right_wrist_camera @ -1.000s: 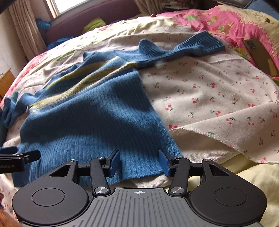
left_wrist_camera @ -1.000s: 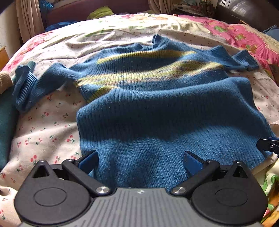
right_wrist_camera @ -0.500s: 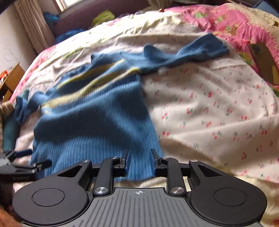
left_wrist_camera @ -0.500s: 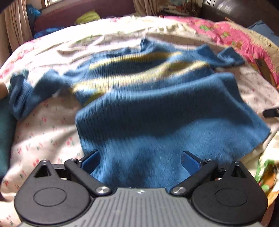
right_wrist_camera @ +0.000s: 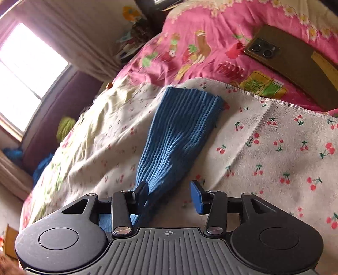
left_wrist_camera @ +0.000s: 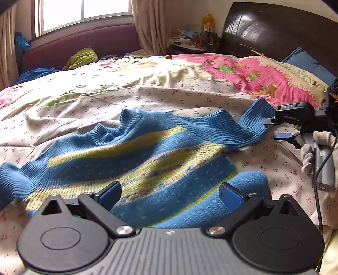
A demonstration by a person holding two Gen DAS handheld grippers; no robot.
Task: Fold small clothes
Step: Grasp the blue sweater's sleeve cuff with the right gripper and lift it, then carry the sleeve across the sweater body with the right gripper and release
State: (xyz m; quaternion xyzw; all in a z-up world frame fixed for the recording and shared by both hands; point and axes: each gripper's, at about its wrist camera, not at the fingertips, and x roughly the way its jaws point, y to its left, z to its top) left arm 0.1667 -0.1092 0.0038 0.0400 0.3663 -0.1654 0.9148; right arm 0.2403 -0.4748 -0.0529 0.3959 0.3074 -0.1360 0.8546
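While the left gripper hangs spread at lower centre, the blue sweater lies beneath — not pinched. Right gripper, jaws just reopened, straddles the sleeve — ungripped.

Sweater spread on the cherry-print sheet, hem folded up over the chest, sleeve stretched away to the sweater's right. Beyond that sleeve's cuff, quilt with a phone on it; headboard behind the quilt. Behind the sweater, across the bed, a sofa under the window.
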